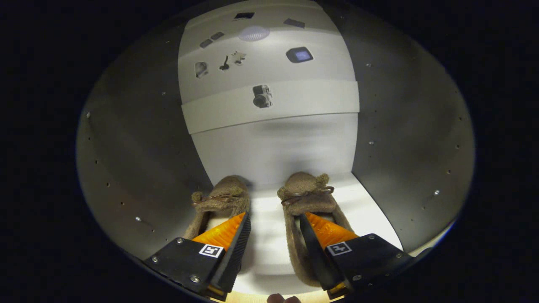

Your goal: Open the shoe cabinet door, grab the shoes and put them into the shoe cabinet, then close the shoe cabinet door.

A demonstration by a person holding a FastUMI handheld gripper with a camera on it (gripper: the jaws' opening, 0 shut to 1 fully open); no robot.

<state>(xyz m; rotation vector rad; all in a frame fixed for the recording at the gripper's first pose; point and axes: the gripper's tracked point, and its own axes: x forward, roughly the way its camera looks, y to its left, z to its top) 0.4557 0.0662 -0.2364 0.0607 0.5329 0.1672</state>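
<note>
Two brown fuzzy slippers with small bows stand side by side on the white floor of the shoe cabinet [269, 248], toes toward the back wall. The left slipper [219, 198] and the right slipper [305, 189] are a hand's width apart. My gripper [273, 219] is inside the cabinet and open. Its left fingertip lies over the left slipper's opening and its right fingertip over the right slipper's opening. Bare white floor shows between the fingers, and nothing is pinched between them. The slippers' heels are hidden under the fingers.
Grey cabinet side walls with peg holes stand close on the left [139, 160] and right [412, 160]. A white shelf edge [311, 103] bearing a camera picture [262, 96] runs above the slippers. A person's fingertips [282, 299] show at the cabinet's front edge.
</note>
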